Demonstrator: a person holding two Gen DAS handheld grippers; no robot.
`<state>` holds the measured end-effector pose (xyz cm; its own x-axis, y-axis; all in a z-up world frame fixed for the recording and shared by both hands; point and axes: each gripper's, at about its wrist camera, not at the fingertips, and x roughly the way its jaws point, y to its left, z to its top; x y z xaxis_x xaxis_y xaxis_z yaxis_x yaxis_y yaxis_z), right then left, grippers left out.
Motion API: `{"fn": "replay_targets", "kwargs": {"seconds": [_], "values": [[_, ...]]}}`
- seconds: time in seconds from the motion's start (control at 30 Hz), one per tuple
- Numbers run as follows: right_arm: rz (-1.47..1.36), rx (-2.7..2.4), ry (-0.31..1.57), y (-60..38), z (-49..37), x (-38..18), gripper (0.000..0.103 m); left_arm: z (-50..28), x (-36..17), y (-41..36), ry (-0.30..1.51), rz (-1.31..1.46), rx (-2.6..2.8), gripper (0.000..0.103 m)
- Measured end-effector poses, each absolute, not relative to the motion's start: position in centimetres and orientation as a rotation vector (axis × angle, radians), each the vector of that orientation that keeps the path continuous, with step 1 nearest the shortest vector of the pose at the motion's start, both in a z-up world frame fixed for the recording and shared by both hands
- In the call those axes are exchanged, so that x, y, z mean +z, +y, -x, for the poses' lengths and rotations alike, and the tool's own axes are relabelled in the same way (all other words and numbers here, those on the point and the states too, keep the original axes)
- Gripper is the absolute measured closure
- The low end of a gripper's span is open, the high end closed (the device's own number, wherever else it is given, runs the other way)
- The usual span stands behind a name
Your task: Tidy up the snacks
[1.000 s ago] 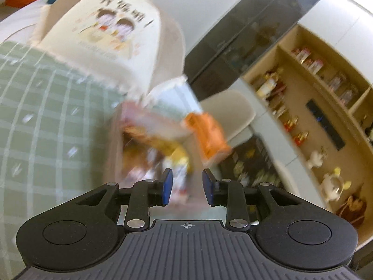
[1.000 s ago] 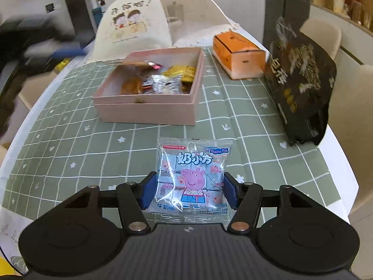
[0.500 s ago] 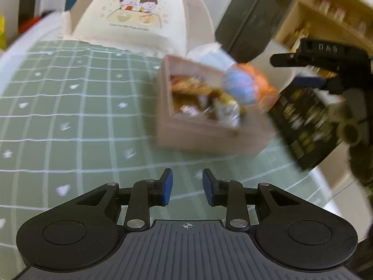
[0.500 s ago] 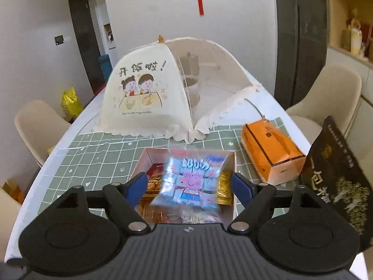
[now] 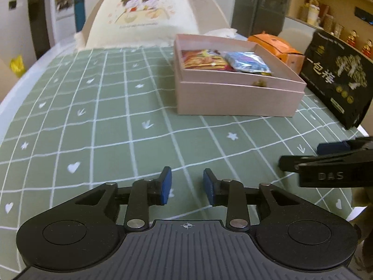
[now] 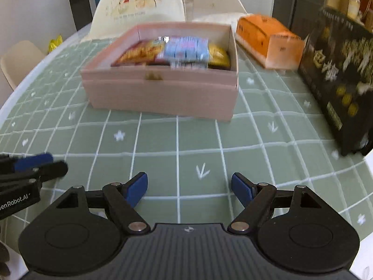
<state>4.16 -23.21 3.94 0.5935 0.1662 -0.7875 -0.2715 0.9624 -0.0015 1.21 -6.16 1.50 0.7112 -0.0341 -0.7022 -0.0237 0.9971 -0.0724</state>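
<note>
Both tongs hover empty over the green checked tabletop [image 5: 112, 121]. The left tongs [image 5: 187, 185] are opening, nothing between them; the right tongs [image 6: 189, 187] are opening too, wide apart and empty. The pink box [image 6: 163, 93] sits at 12 o'clock of the right tongs, the blue snack pack [image 6: 186, 49] lying inside on other snacks [image 6: 142, 52].

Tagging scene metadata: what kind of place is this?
Likely a home dining room: a table under a green checked tablecloth, a mesh food cover, dining chairs and a display shelf.
</note>
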Motion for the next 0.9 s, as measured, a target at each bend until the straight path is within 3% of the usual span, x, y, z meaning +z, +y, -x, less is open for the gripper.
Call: {"fn": "replay_targets", "kwargs": {"seconds": [0.07,0.2,0.6,0.9], "values": [[0.148,0.238,0.878,-22.9,-4.0,3.7,0.018,-1.4,1.2,-7.0,0.754,0.061,-0.004,0.055],[0.138,0.179,0.85,-23.0,-4.5,2.9,0.0,-2.1,0.6,-8.1,0.708,0.052,0.014,0.05],[0.086,0.191,0.706,-24.1,-3.9,1.7,0.0,-2.4,0.0,-9.1,0.645,0.022,0.055,0.051],[0.084,0.189,0.703,-24.1,-3.9,1.8,0.0,-2.4,0.0,-8.9,0.645,0.03,0.049,0.051]]}}
